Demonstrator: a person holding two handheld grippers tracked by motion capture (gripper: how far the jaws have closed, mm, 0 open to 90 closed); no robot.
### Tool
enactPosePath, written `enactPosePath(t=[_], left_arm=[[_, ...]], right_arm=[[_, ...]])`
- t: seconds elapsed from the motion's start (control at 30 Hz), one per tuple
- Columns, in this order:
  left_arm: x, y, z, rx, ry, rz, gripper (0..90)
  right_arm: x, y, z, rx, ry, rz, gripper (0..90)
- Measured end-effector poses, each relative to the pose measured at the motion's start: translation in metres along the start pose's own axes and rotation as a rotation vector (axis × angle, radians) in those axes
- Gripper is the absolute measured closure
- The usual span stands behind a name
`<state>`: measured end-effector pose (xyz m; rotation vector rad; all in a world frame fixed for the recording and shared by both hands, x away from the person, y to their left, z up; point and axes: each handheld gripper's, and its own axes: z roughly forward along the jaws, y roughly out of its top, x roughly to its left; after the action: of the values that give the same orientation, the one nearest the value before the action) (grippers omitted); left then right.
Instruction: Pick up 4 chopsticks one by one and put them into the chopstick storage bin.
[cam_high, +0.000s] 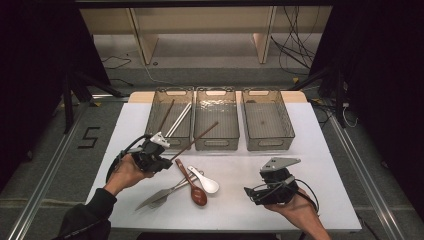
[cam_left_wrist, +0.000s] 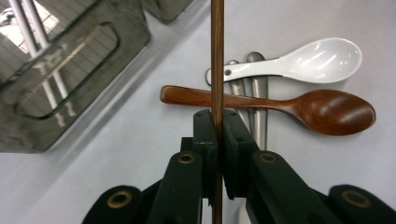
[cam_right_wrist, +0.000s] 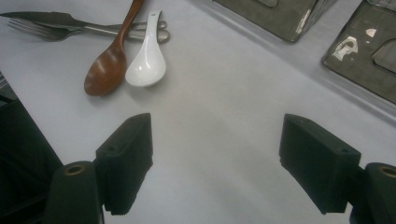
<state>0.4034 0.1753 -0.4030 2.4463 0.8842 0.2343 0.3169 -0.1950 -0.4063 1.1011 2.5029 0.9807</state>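
Note:
My left gripper (cam_high: 167, 161) is shut on a thin brown chopstick (cam_high: 197, 138), which slants up toward the front of the middle bin (cam_high: 216, 90). In the left gripper view the chopstick (cam_left_wrist: 217, 56) runs straight up between the closed pads of the left gripper (cam_left_wrist: 217, 122). Below it lie a wooden spoon (cam_left_wrist: 299, 107) and a white ceramic spoon (cam_left_wrist: 303, 60). My right gripper (cam_high: 251, 194) hovers over the table's near right part. Its jaws stand wide apart in the right gripper view (cam_right_wrist: 217, 128), with only bare tabletop between them.
Three clear bins stand in a row at the back. The left bin (cam_high: 174, 90) holds a brown chopstick and metal chopsticks; the right bin (cam_high: 261, 90) looks empty. A metal knife and fork (cam_high: 160, 197) lie beside the wooden spoon (cam_high: 192, 185) and the white spoon (cam_high: 206, 182).

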Motion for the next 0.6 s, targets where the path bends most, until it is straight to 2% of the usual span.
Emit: enactPosePath(t=[0.3, 0.6], left_arm=[[0.022, 0.010, -0.007, -0.045, 0.032, -0.060, 85.1], [0.047, 0.030, -0.011, -0.066, 0.070, -0.108, 85.1]], right_arm=[[-0.001, -0.008, -0.001, -0.002, -0.001, 0.012, 26.4], [0.001, -0.008, 0.001, 0.008, 0.008, 0.004, 26.4]])
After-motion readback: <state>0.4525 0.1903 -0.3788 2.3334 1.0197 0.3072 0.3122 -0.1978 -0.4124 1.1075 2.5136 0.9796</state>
